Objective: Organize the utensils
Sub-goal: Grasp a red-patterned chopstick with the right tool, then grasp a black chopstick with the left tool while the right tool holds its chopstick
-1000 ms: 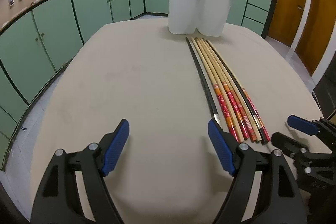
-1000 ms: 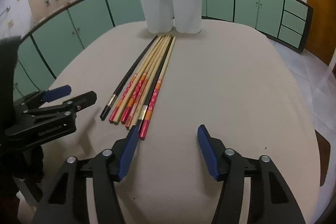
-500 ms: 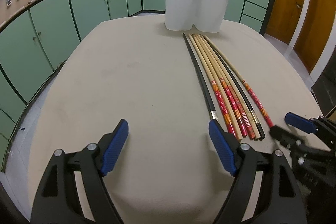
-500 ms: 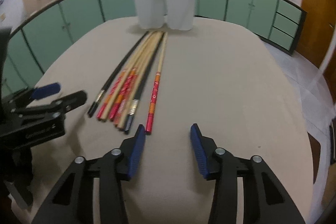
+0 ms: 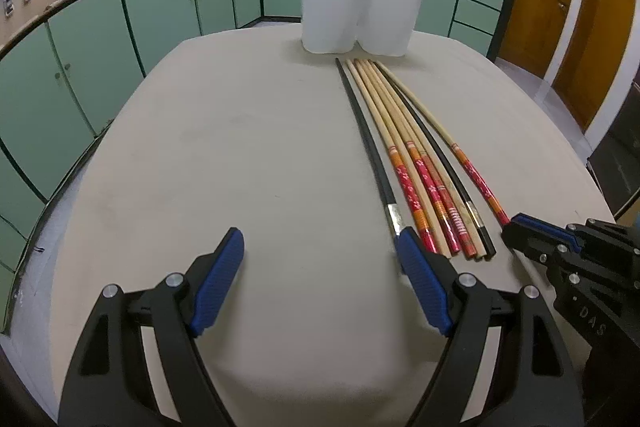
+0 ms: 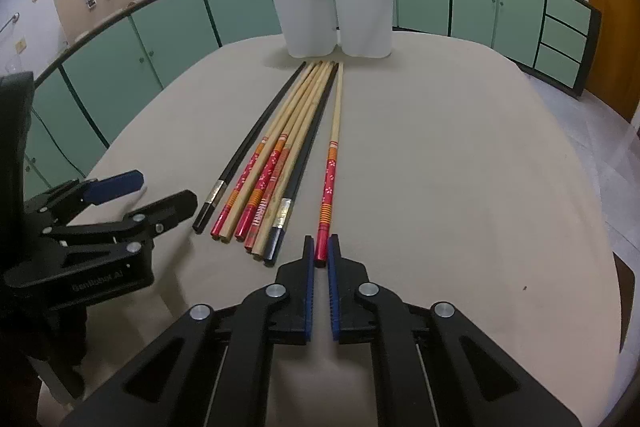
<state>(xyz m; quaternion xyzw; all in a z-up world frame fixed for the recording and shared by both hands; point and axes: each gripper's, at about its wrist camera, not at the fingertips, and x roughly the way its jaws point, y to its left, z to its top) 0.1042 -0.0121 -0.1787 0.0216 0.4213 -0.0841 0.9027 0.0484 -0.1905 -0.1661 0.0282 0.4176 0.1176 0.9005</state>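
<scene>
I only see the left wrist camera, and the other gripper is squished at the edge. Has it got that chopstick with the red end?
Observer: Yes. In the right wrist view the right gripper has closed onto the red end of the red-ended chopstick; the end sits between its blue pads.
Child: Is it taking any other chopsticks too?
Observer: No. From that view only that one lies between the jaws; the bundle of chopsticks ends just to their left, outside them.
Child: What's on the gripper's far side?
Observer: A tiny dark speck on the table.
</scene>
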